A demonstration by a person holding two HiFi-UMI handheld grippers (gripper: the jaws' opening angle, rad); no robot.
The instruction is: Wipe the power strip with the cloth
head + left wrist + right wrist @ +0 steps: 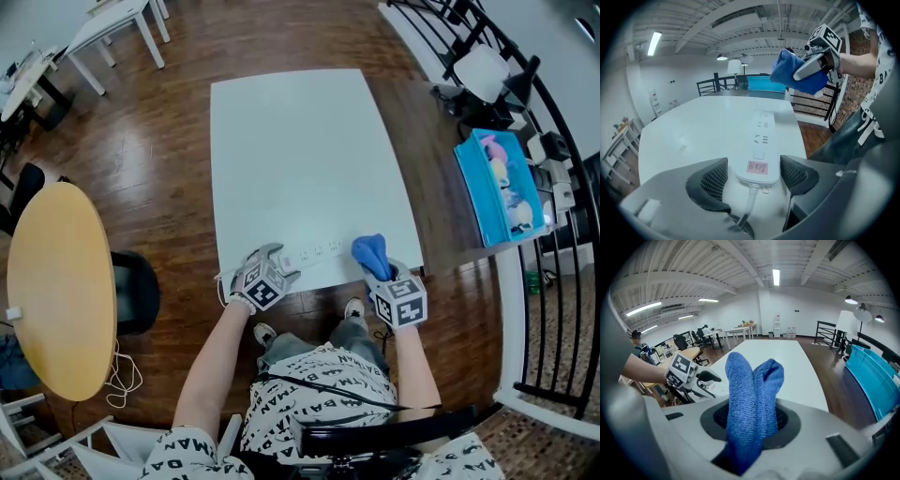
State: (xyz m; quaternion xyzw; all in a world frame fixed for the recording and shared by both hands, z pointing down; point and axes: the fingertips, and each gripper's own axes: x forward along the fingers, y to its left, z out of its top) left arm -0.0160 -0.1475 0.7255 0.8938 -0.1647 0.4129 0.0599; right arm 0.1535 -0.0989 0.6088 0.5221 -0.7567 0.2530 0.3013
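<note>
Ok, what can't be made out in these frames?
- The pink label on the power strip: left gripper view, print too blurred to read.
- The cord: same view, it vanishes under the body of the left tool.
- What the blue bin holds: head view, too small to identify.
- Lower end of the cloth: right gripper view, tucked inside the shut right tool.

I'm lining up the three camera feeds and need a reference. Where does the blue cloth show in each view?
Head view: the blue cloth is at lower right of centre, in the right gripper, at the near edge of the white table.
Left gripper view: upper right, in that same gripper.
Right gripper view: centre, clamped between the jaws.
Shared landmark: the white table, seen in all three views.
</note>
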